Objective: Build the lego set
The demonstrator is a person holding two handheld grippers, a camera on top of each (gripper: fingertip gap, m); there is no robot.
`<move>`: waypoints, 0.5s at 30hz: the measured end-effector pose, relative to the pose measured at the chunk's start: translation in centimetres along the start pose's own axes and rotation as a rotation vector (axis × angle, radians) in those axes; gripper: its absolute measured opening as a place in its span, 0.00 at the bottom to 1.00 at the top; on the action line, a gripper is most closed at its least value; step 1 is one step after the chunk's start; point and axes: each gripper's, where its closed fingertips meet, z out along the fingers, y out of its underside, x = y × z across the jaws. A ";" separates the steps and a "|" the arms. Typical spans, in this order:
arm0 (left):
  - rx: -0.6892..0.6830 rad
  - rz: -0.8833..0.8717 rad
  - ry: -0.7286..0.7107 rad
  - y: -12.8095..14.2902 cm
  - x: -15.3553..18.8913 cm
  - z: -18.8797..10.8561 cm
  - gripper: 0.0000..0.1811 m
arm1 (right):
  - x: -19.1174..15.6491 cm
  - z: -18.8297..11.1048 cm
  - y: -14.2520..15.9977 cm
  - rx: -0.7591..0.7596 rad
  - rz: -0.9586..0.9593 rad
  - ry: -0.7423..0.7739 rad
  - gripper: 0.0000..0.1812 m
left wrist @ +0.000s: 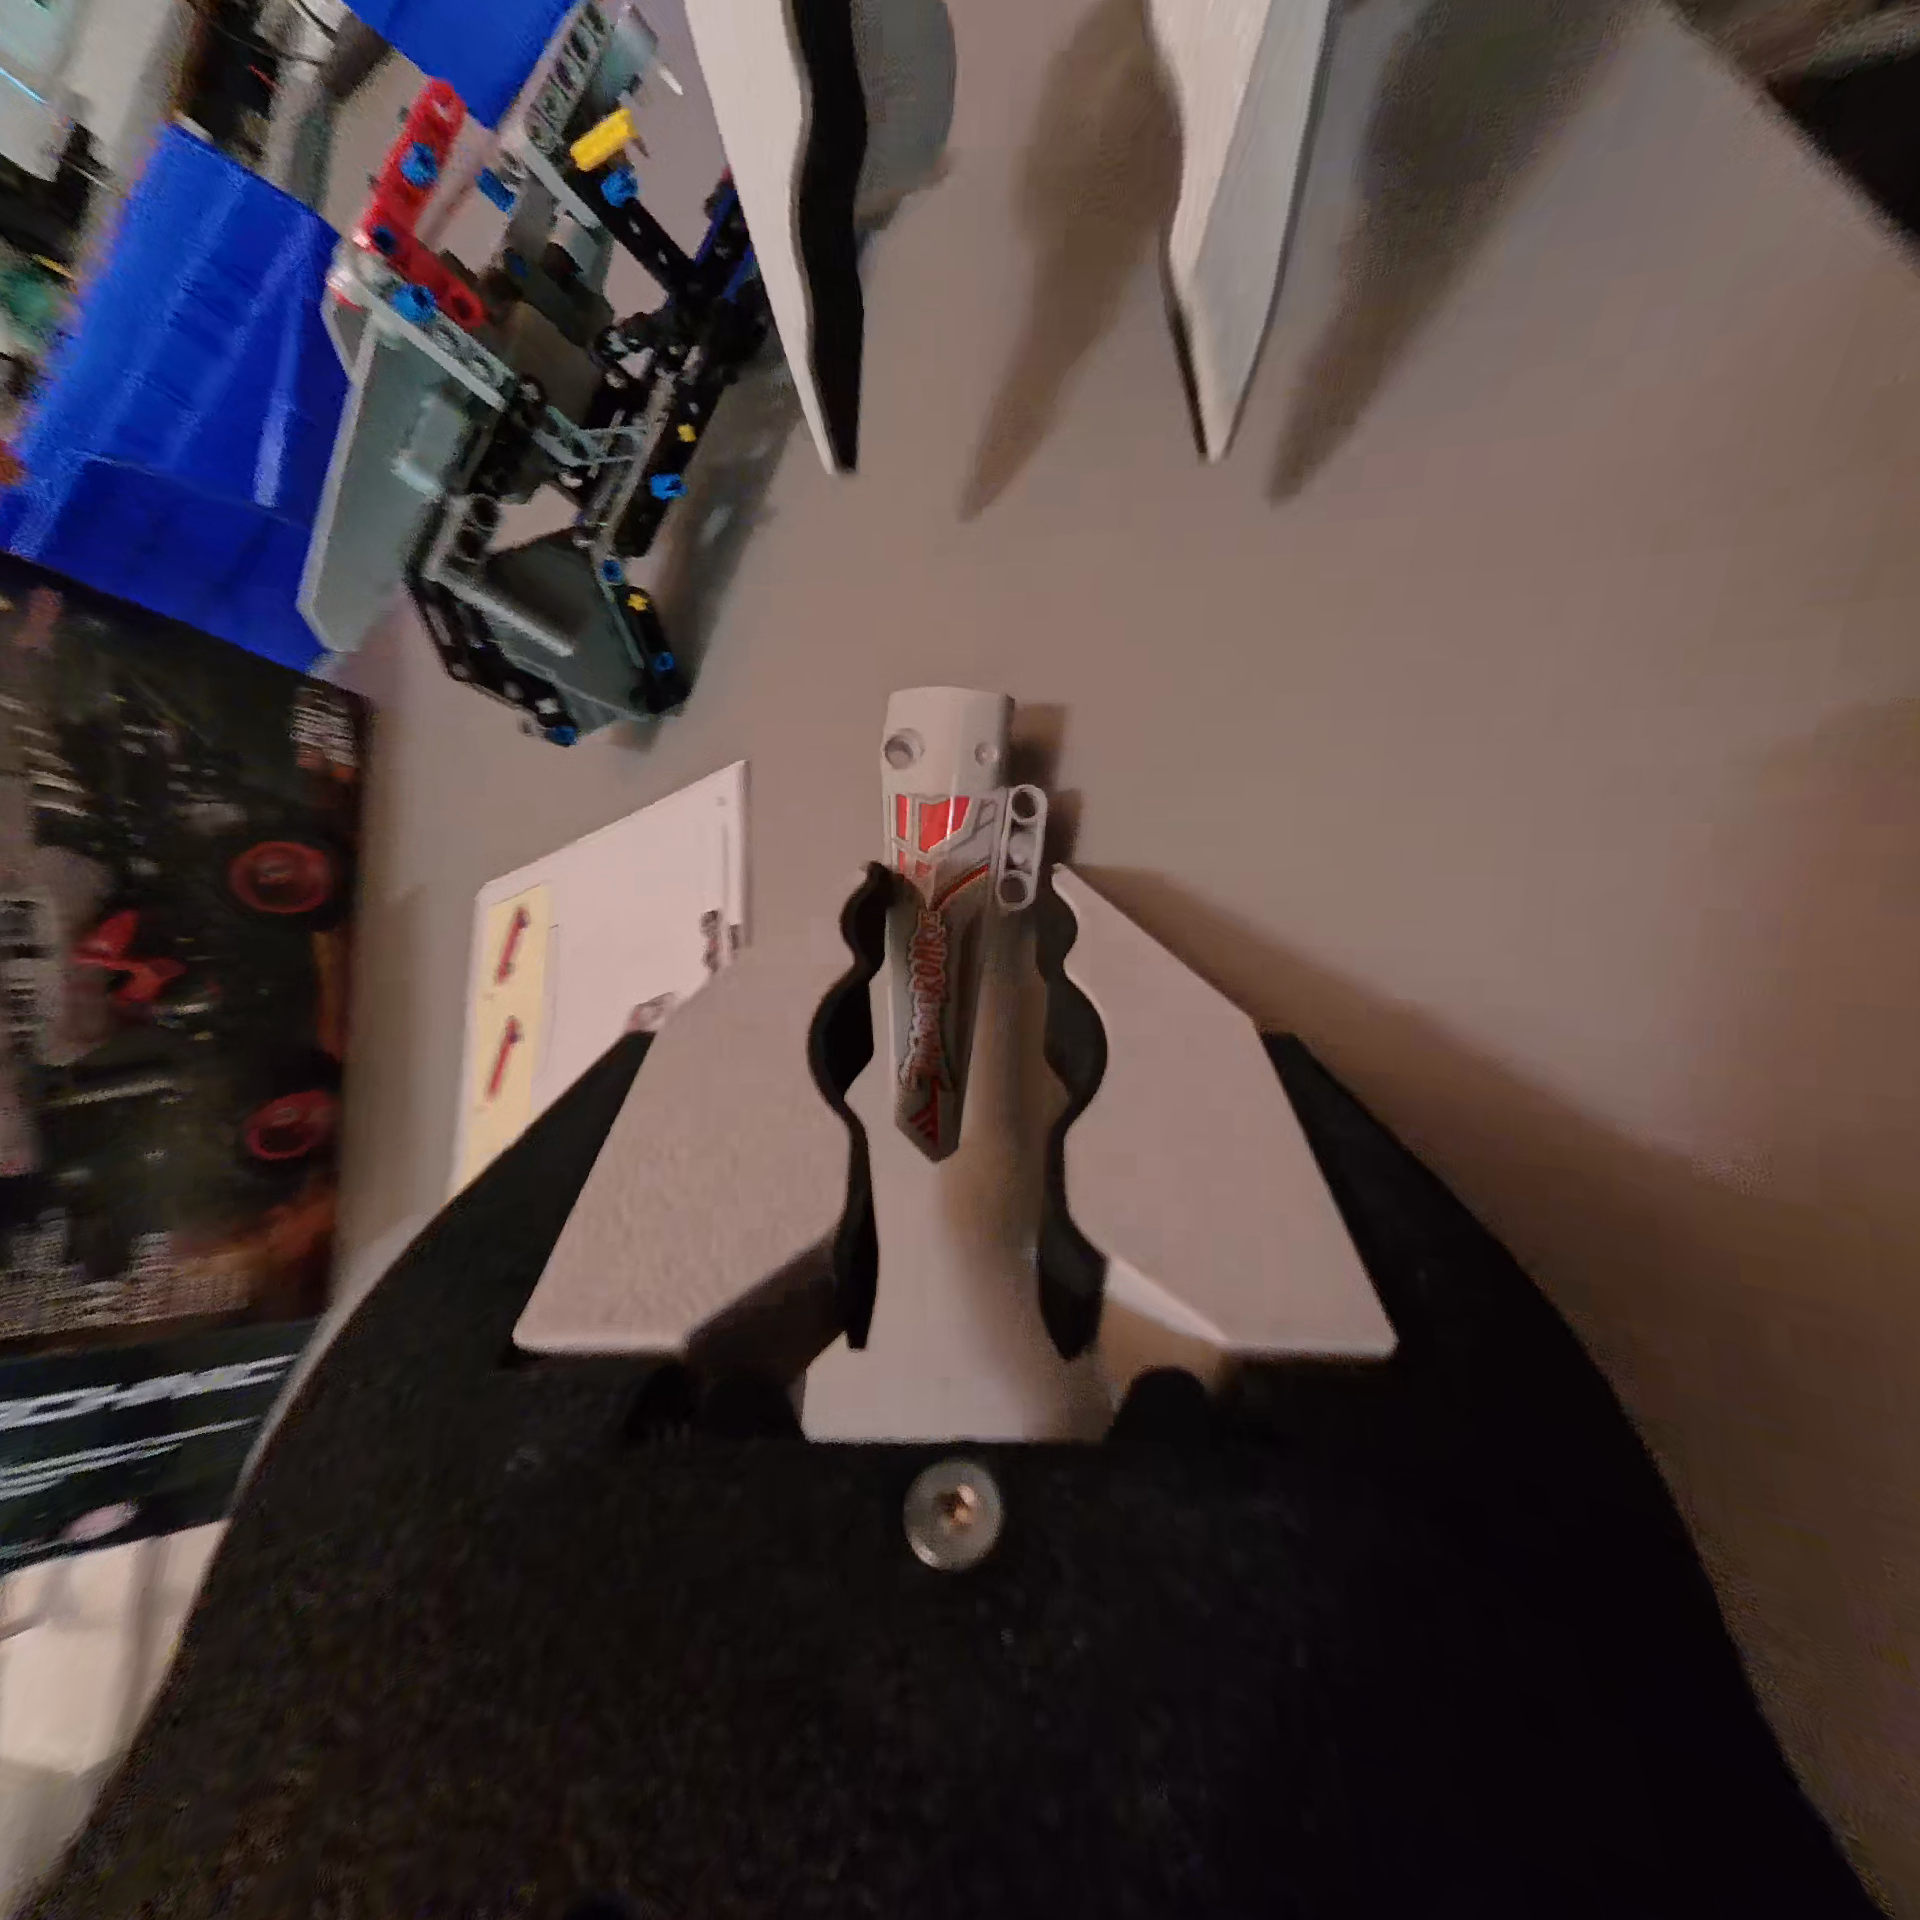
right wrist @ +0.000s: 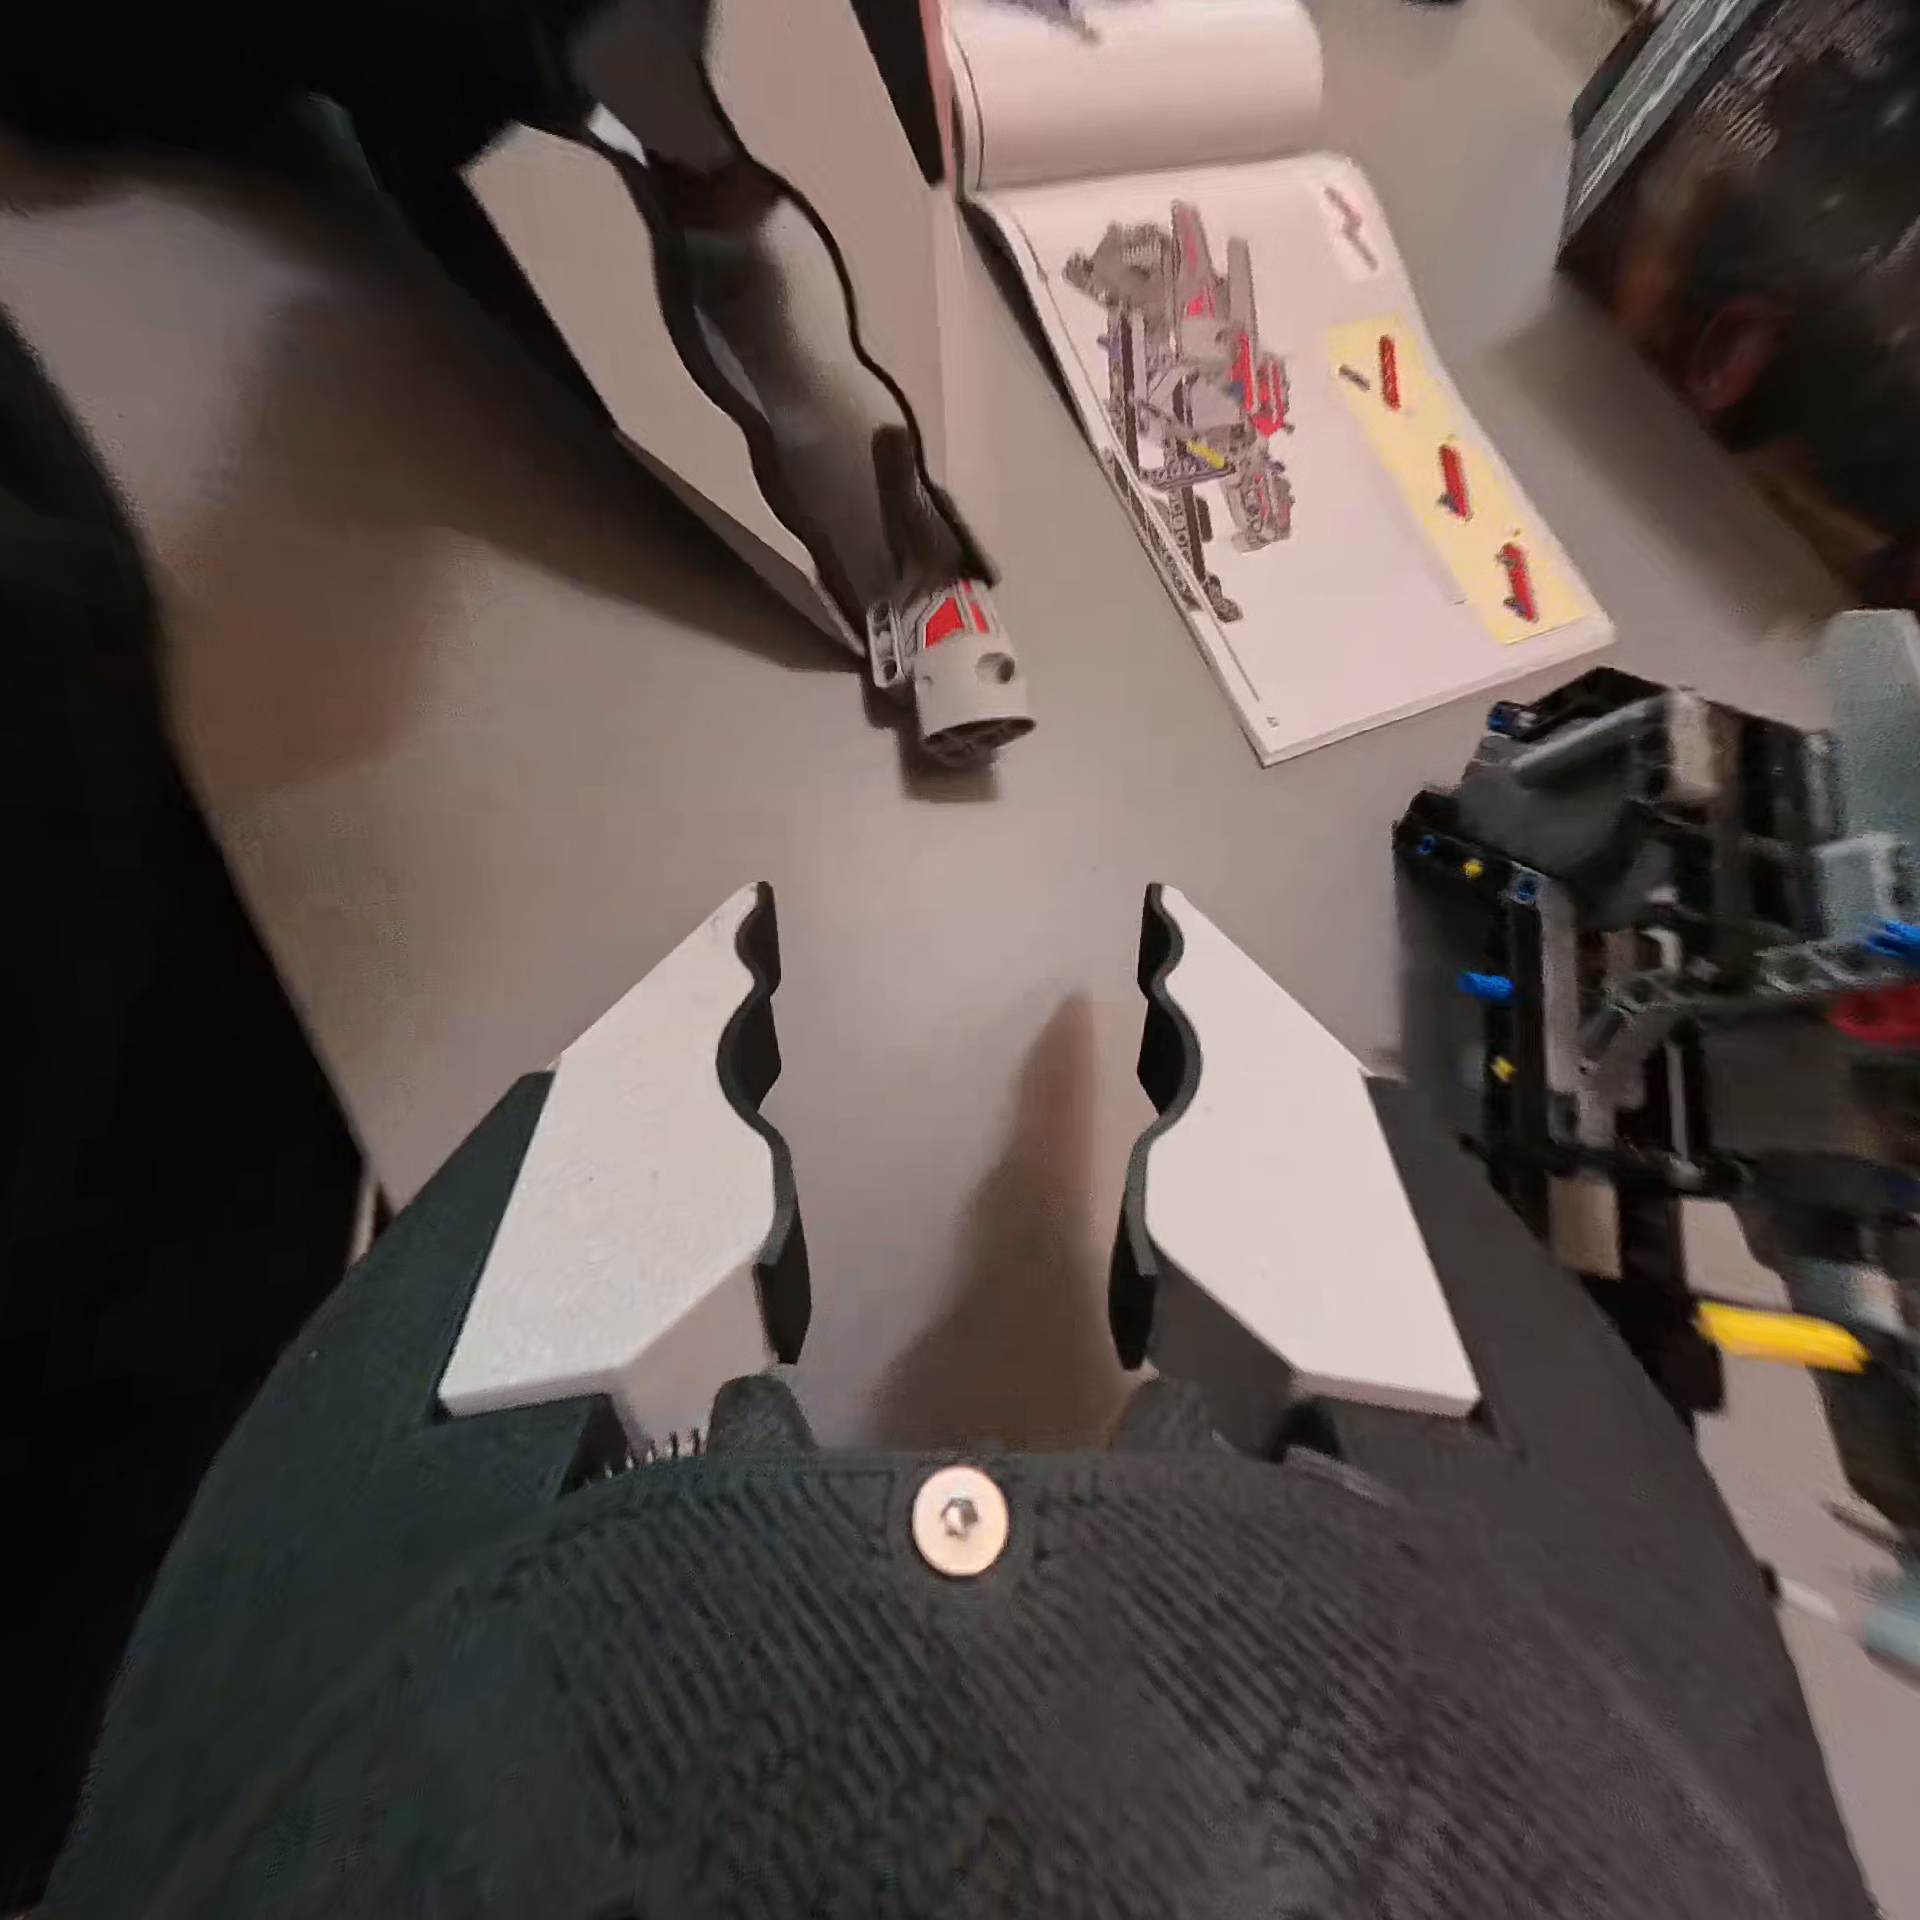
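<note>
My left gripper (left wrist: 961, 883) is shut on a long grey curved Lego panel (left wrist: 940, 831) with red sticker markings. A small light grey beam (left wrist: 1018, 847) sits on the panel's right side. The panel points forward, low over the grey table. In the right wrist view the same panel (right wrist: 961, 665) sticks out of the left gripper (right wrist: 925, 613), its end close to the table. My right gripper (right wrist: 956, 904) is open and empty, facing the panel from a short distance. It shows at the top of the left wrist view (left wrist: 1023, 457). The part-built Lego model (left wrist: 540, 436) stands to the left.
The model (right wrist: 1662, 987) is right of my right gripper. An open instruction booklet (right wrist: 1299, 436) lies beyond it and also shows in the left wrist view (left wrist: 623, 935). The dark set box (left wrist: 156, 987) and blue bins (left wrist: 177, 395) line the left side. The table (left wrist: 1455, 727) is grey. One gripper's finger ends stand about 7 centimetres off the other's.
</note>
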 end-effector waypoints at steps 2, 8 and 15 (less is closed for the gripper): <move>-0.012 0.108 -0.107 0.4 -1.0 -0.5 0.14 | -0.6 1.8 -0.2 -0.009 0.000 -0.068 0.38; 0.010 0.163 -0.207 1.1 -1.9 -0.5 0.14 | 0.4 4.5 -2.1 0.045 0.052 -0.131 0.30; 0.011 0.163 -0.256 1.7 -3.0 -0.7 0.14 | 0.9 6.1 -2.4 0.037 -0.008 -0.128 0.26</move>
